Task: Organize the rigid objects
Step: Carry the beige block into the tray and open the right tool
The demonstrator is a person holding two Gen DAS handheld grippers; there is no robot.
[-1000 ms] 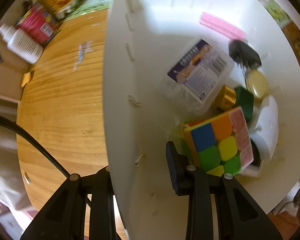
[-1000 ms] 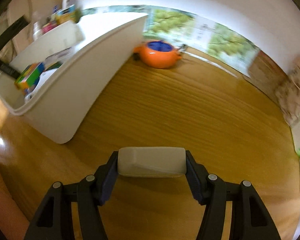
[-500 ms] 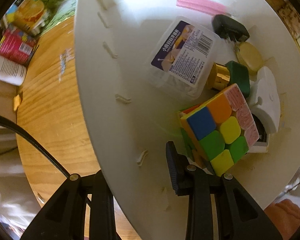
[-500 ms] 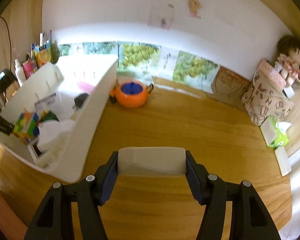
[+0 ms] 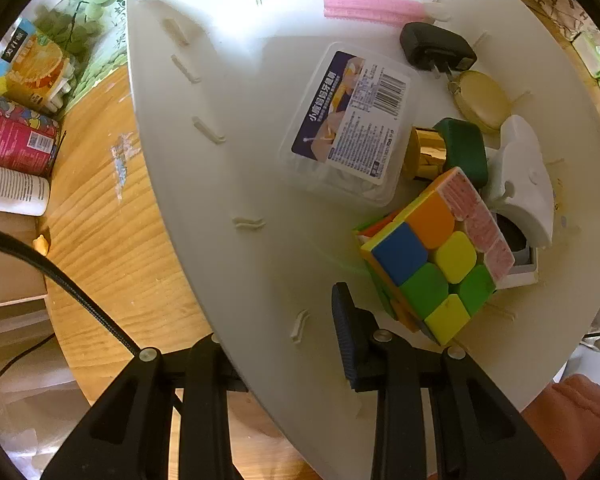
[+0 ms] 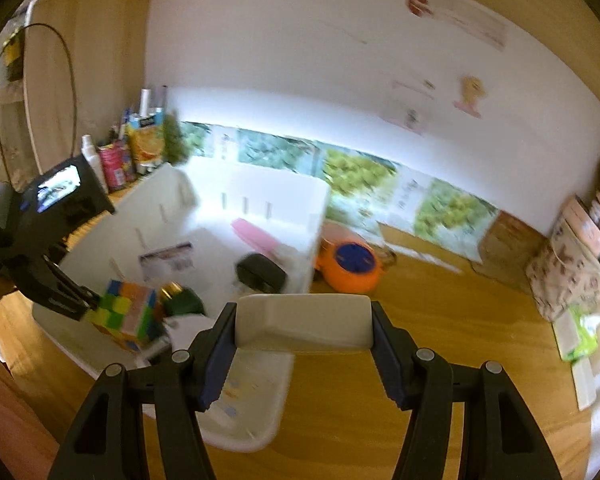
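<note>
The right tool pinches a pale block squarely between its two fingers, and it has swung up and over in the last second: a moment ago the white bin sat off to its left beyond bare wood, now the bin's near corner lies right under the block. That reads as the carry nearly done, with the drop into the bin the step in hand.

The left tool straddles the bin's side wall, one finger outside over the table, the other inside; the fingers look closed on that wall, steadying the bin, and they have kept that hold while the view tilted to show more of the inside.

Inside, the colourful puzzle cube sits just ahead of the inner finger, touching a white curved piece and close to a green-and-gold bottle. Beyond lie a labelled clear box, a black plug, a round yellow tin and a pink strip against the far wall.

Open floor remains on the left half of the bin and at the near corner; the right side is crowded. Outside, an orange pot sits just beyond the bin's far corner, with broad bare table to the right.
</note>
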